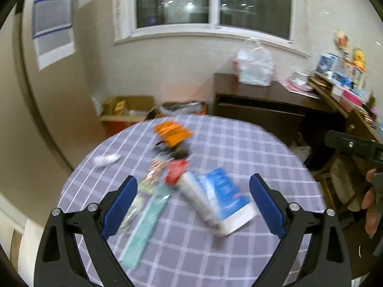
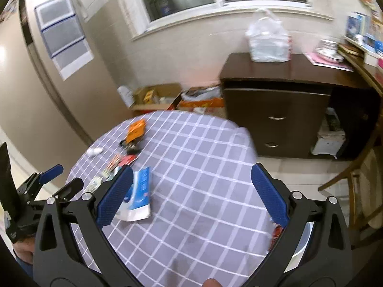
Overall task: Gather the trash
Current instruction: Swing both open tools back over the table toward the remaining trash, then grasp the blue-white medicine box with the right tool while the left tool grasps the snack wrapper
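Note:
Trash lies on a round table with a purple checked cloth point(image 1: 239, 148). A blue and white tube point(image 1: 220, 196) lies nearest, between the fingers of my open left gripper point(image 1: 194, 205), which hovers above it. Beside it lie a teal wrapper point(image 1: 146, 220), a red wrapper point(image 1: 176, 171), an orange packet point(image 1: 172, 131) and a crumpled white tissue point(image 1: 105, 160). My right gripper point(image 2: 191, 196) is open and empty over the cloth point(image 2: 203, 167); the tube point(image 2: 140, 193) lies by its left finger. The orange packet point(image 2: 136, 130) lies farther back.
A dark wooden cabinet point(image 2: 277, 110) with a white plastic bag point(image 2: 268, 40) stands behind the table. Cardboard boxes point(image 2: 155, 96) sit on the floor by the wall. A white bowl rim point(image 2: 304, 244) shows behind my right finger. A wooden chair point(image 2: 359, 179) stands at right.

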The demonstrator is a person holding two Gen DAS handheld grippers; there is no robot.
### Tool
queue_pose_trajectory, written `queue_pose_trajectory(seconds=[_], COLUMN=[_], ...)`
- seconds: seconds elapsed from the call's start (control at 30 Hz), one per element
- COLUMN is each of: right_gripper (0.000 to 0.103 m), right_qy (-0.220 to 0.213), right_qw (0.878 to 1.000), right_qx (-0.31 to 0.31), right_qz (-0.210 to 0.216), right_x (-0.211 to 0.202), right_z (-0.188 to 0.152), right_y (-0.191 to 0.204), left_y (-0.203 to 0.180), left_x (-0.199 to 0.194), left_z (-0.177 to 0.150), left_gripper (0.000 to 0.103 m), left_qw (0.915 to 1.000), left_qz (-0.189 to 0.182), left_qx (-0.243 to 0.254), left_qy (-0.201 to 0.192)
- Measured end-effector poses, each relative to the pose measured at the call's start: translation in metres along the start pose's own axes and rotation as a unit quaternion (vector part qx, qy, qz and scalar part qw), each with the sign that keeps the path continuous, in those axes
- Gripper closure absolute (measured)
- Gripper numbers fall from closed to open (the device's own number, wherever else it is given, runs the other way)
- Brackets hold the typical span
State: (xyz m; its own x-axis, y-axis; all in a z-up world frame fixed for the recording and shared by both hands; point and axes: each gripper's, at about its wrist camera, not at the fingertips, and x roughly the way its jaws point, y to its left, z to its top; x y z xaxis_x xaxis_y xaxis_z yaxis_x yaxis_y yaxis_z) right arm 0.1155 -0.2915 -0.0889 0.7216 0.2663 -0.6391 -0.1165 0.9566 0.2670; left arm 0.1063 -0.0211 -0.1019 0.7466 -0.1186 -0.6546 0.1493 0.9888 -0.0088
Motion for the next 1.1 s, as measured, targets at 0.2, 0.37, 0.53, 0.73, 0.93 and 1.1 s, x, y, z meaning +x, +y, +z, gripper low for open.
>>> queue_pose_trajectory(seconds=[0.2, 0.37, 0.53, 0.73, 0.93, 1.1], right_gripper=[0.006, 0.006, 0.006, 0.006, 0.006, 0.032], right_qy=[0.045, 0.084, 0.110, 0.141, 0.170, 0.160], right_qw=[0.997, 0.993, 0.989, 0.984, 0.978, 0.980], right_qx=[-0.045, -0.069, -0.087, -0.101, -0.110, -0.117], right_qz=[0.031, 0.043, 0.048, 0.048, 0.053, 0.031], right_x=[0.034, 0.060, 0.079, 0.104, 0.135, 0.157], right_z=[-0.013, -0.030, -0.041, -0.049, -0.057, -0.062], right_y=[0.047, 0.073, 0.089, 0.098, 0.107, 0.109], left_y=[0.054, 0.093, 0.108, 0.113, 0.106, 0.113], left_x=[0.016, 0.035, 0.058, 0.080, 0.094, 0.094], left_z=[-0.033, -0.059, -0.062, -0.059, -0.058, -0.056], left_gripper=[0.010, 0.010, 0.010, 0.018, 0.071, 0.093], left_qw=[0.9980, 0.9939, 0.9924, 0.9922, 0.9922, 0.9915], left_qz=[0.047, 0.071, 0.071, 0.058, 0.025, 0.010], left_qx=[-0.025, -0.049, -0.049, -0.029, -0.009, -0.038], left_qy=[0.035, 0.069, 0.088, 0.106, 0.121, 0.124])
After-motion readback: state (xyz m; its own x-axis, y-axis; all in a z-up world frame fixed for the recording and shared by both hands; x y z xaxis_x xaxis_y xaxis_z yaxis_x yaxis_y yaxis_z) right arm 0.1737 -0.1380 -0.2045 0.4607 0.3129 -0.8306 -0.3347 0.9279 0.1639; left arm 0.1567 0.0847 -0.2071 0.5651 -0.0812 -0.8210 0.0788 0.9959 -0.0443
